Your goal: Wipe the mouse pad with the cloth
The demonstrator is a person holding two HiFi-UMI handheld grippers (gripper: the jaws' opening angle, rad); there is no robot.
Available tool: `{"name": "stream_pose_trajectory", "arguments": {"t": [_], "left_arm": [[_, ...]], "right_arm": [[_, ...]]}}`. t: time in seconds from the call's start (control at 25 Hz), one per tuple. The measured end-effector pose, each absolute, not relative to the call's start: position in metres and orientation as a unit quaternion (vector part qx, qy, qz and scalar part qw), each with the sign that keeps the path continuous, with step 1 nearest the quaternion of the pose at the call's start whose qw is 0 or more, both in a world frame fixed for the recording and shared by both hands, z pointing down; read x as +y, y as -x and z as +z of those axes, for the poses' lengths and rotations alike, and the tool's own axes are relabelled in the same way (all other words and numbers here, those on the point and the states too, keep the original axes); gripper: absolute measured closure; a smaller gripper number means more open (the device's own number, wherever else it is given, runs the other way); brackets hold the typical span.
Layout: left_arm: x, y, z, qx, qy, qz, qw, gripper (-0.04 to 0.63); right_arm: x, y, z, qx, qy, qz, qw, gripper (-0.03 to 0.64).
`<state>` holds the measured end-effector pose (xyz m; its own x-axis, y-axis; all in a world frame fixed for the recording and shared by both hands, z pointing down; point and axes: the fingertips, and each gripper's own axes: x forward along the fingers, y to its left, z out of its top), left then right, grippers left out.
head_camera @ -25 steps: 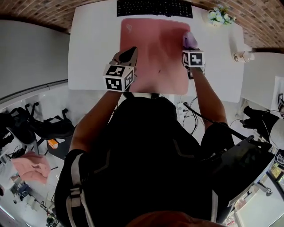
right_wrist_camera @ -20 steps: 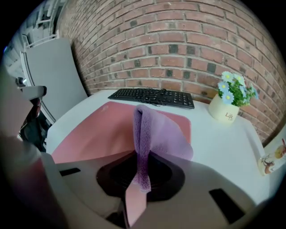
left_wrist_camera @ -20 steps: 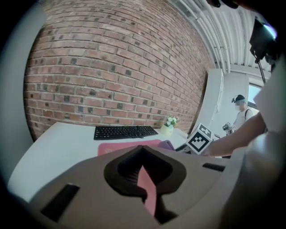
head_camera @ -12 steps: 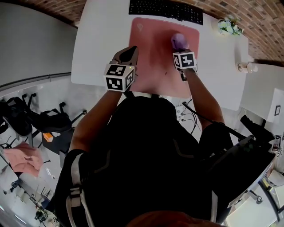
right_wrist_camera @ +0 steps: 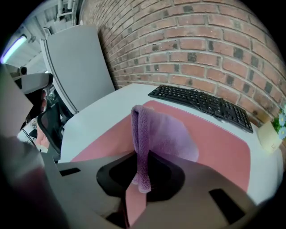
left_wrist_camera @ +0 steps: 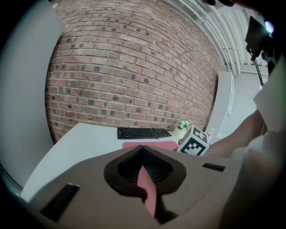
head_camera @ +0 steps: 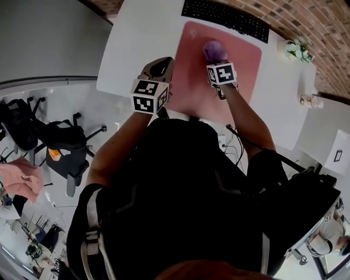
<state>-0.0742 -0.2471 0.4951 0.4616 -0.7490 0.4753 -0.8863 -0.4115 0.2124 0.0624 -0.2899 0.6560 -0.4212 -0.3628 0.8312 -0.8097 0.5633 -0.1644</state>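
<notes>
Right gripper (head_camera: 216, 58) is clamped on the purple cloth (head_camera: 214, 50). In the right gripper view you can see the jaws pinching a folded ridge of it, with the rest of the cloth (right_wrist_camera: 167, 134) spilling out ahead onto the pink mouse pad (right_wrist_camera: 219, 145). From the head view, the cloth sits on the far half of the mouse pad (head_camera: 188, 74), roughly mid-width, near the black keyboard (head_camera: 224, 16) but not touching it.

Left gripper (head_camera: 162, 62) has nothing in it. Its jaws are pressed together in the left gripper view, with just a thin wavy slit between them and pink showing through. It's over the pad's near-left edge. I can't tell whether it touches the pad.

The only container I can spot is a little pot (head_camera: 298, 50) at the far right of the white desk (head_camera: 136, 44), just past the keyboard's right end, with small white flowers and some green in it. The right gripper view cuts it off at the frame edge.

Hard-to-see stuff:
- The marker cube covers the near end of the cloth in the head view.
- My arms and torso hide the pad's near edge.
- There's a small pale thing (head_camera: 307, 100) at the desk's right side, too tiny to identify.
</notes>
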Motion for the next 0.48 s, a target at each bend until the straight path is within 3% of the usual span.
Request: {"name": "stream_pose_trajectory", "arguments": {"t": [0.48], "left_arm": [[-0.241, 0.118, 0.49, -0.53, -0.805, 0.139, 0.229, 0.592]], "right_arm": [[-0.296, 0.006, 0.655, -0.811, -0.318, 0.286, 0.399, 0.558]]}}
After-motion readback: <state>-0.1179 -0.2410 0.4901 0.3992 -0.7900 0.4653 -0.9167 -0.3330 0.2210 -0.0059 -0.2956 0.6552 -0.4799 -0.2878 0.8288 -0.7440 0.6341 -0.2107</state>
